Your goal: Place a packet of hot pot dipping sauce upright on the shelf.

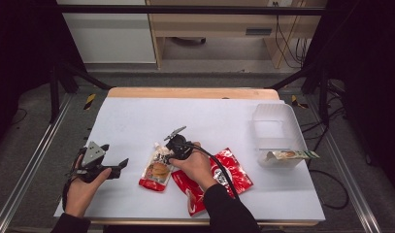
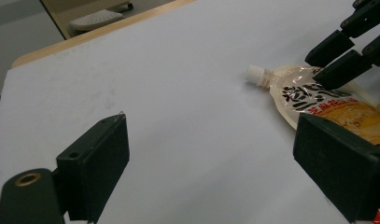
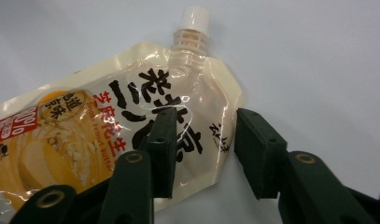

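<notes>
Ann: Right gripper view: the right gripper (image 3: pixel 204 154) has open jaws over the pouch (image 3: pixel 131 130) edge on the worktop (image 3: pixel 318 56).

Ben: It might slip out; the left gripper (image 2: pixel 215 163) is open too.

All 3 views share the spouted pouch (image 1: pixel 157 170).

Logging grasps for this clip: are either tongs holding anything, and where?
Nothing is held yet. The right tongs straddle the spouted pouch's edge, jaws open. The left tongs are open and empty.
</notes>
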The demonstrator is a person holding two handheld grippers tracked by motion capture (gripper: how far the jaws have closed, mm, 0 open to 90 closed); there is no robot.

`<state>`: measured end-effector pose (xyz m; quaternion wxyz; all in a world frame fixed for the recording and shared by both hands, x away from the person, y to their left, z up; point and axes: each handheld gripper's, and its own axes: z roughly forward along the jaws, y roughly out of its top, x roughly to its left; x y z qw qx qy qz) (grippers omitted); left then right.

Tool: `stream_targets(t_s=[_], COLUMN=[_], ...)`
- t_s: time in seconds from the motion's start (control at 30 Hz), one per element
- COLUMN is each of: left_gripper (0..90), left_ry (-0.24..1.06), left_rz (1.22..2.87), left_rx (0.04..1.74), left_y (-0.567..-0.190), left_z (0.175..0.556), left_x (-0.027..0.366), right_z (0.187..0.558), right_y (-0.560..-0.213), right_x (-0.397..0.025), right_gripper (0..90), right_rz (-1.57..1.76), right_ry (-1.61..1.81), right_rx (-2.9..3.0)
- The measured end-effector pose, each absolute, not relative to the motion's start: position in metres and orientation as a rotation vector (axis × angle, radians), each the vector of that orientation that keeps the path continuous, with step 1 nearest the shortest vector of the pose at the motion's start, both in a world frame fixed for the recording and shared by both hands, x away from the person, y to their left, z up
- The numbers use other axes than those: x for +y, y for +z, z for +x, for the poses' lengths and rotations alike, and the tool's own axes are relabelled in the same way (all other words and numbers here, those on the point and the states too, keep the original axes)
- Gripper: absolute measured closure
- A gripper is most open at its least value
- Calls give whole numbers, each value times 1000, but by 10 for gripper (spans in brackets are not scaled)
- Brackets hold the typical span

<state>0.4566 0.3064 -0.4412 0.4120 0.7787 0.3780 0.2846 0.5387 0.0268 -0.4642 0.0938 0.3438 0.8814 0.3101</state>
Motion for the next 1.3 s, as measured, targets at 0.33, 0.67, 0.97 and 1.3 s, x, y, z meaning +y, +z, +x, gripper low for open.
stream_targets(t_s=[0.33, 0.67, 0.97, 1.3], left_gripper=[106, 108, 111, 116], left_ry=[715, 709, 703, 692], left_rz=[1964, 1964, 1955, 1938], left_rx=[948, 947, 947, 949], left_y=[-441, -441, -440, -436], left_z=[457, 457, 456, 453], left_x=[306, 306, 307, 310], right_z=[534, 531, 527, 511], right_y=[-464, -462, -432, -388], right_x=[29, 32, 29, 21], right_gripper=[752, 884, 894, 900], right_rz=[999, 954, 893, 753], right_ry=[884, 894, 1009, 1171], right_rx=[2615, 2624, 2563, 2513])
